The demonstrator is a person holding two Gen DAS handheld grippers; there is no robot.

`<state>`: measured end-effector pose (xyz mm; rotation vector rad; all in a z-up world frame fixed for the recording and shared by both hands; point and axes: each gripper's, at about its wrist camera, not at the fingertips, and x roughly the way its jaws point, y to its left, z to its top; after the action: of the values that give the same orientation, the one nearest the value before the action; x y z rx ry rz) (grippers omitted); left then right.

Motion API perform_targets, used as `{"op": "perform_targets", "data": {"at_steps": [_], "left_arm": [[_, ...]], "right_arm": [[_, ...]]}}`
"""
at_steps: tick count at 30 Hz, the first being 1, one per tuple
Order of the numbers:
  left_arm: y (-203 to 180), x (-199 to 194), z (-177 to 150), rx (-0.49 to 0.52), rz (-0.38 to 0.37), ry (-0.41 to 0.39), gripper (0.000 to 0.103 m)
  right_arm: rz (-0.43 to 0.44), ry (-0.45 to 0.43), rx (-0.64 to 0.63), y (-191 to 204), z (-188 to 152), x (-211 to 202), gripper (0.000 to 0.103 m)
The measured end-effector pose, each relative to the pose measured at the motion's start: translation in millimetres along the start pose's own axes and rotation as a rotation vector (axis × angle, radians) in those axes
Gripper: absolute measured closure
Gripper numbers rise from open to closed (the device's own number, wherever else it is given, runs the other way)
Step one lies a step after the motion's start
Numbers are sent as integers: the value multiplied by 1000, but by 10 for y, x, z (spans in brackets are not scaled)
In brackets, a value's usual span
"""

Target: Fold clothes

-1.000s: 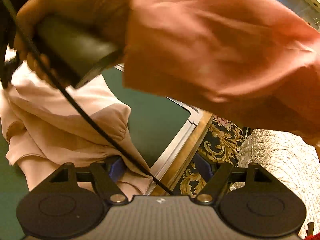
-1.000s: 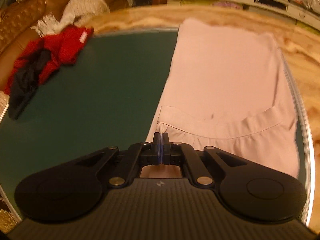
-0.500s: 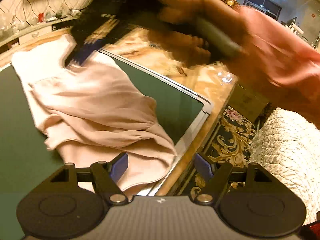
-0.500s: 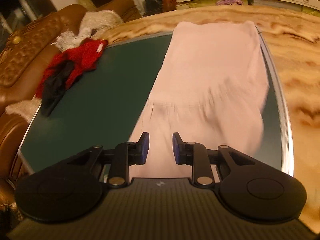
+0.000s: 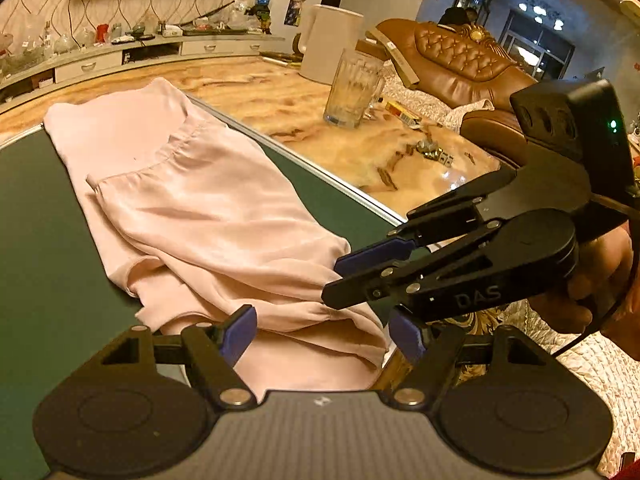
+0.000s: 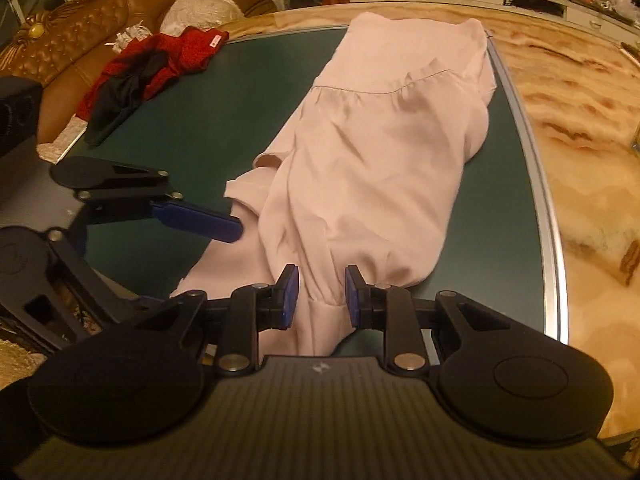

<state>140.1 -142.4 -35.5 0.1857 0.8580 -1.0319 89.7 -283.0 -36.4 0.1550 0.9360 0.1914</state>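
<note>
While both of my grippers hang over the near end of the work surface, I log the items as follows.

Item one: pale pink satin garment (image 6: 380, 152), lying lengthwise on the dark green mat (image 6: 208, 120), its far end by the mat's far edge, its near hem bunched and hanging toward the near right corner. It looks thin, limp and slick; I judge it light, prone to slide and to crease. Best hold, I think: the doubled near hem or the gathered seam, pinched through both layers.

Item two: left gripper (image 5: 320, 334), jaws spread wide, the near hem lying below and between them, nothing pinched.

Item three: right gripper (image 6: 320, 292), jaws partly parted, a fold of pink cloth between them, pads not pressing on it.

Item four: red and black clothes heap (image 6: 140, 68), far left on the mat.

Item five: clear ribbed drinking glass (image 5: 352, 88), on the marble-patterned tabletop (image 5: 360, 148), well apart from the garment.
</note>
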Motion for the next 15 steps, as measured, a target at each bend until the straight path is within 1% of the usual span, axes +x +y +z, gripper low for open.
{"op": "perform_targets", "data": {"at_steps": [1, 2, 3, 4, 6, 10, 12, 14, 15], "left_arm": [[17, 15, -17, 7, 1, -1, 25], [32, 35, -23, 9, 2, -4, 25], [48, 26, -27, 4, 0, -4, 24], [72, 24, -24, -4, 0, -3, 24], [91, 37, -21, -5, 22, 5, 24], [99, 66, -32, 7, 58, 21, 24], [84, 68, -38, 21, 72, 24, 24], [67, 60, -39, 37, 82, 25, 24], [58, 51, -35, 44, 84, 24, 24]], "right_arm": [[-1, 3, -10, 6, -4, 14, 73], [-8, 7, -18, -5, -7, 39, 77], [-14, 11, -26, -16, -9, 63, 94], [-11, 23, -24, -34, -17, 107, 99], [22, 19, -24, -51, -20, 118, 99], [107, -11, -37, -16, 46, -11, 99], [122, 19, -65, -13, 69, 28, 99], [114, 85, -91, -8, 80, 147, 99], [111, 107, -98, -3, 75, 194, 96]]}}
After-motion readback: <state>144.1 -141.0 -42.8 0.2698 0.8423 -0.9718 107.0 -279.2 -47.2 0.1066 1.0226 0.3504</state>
